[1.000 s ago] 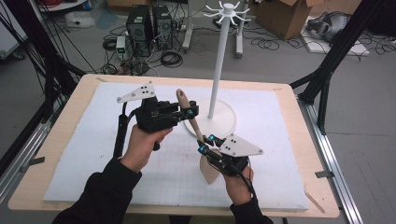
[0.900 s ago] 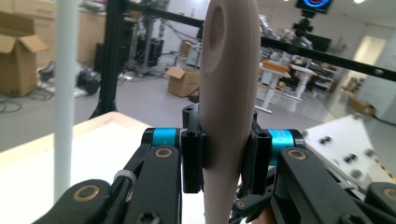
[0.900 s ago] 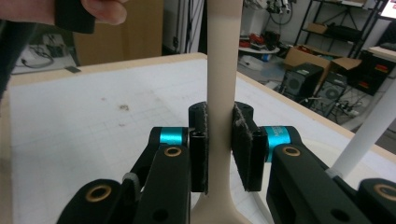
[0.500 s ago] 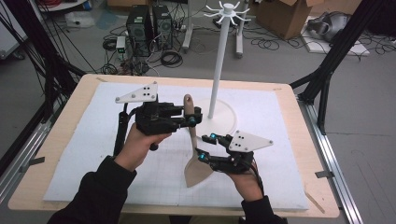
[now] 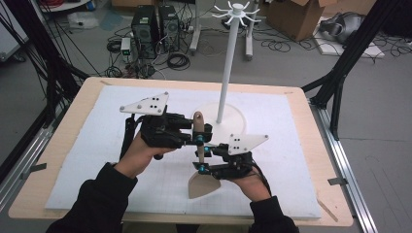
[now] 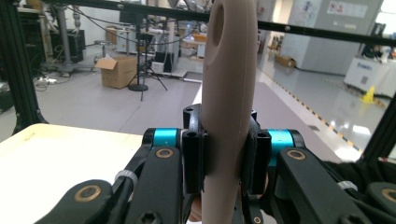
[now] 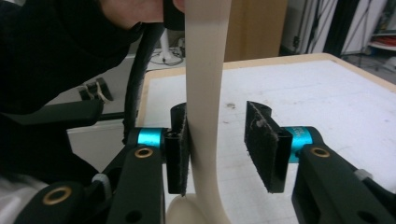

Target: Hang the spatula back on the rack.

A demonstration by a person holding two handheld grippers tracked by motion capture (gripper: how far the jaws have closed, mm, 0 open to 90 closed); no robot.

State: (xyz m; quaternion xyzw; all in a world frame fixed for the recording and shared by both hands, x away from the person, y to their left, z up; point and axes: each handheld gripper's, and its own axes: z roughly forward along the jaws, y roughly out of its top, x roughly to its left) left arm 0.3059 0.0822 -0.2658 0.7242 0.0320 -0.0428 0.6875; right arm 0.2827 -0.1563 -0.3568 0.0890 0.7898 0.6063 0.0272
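Note:
A beige spatula (image 5: 203, 183) hangs over the white mat, blade toward the person and handle end pointing away. My left gripper (image 5: 201, 134) is shut on the upper handle (image 6: 229, 93), with both pads pressed against it. Lower down, my right gripper (image 5: 200, 161) reaches in from the right around the handle (image 7: 203, 93). Its jaws have just been closing with the handle between them. The left pad (image 7: 180, 140) lies against the handle, while the right pad (image 7: 261, 144) stands clear of it.
A tall white rack (image 5: 228, 73) with hooks on top stands on a round base (image 5: 233, 121) just beyond the grippers. The white mat (image 5: 97, 145) covers the wooden table (image 5: 320, 145). Computers, cables and boxes lie on the floor behind.
The spatula has swung from tilted to pointing straight away, its blade now showing near the person. The right gripper let go of it, turned, and now sits around the handle.

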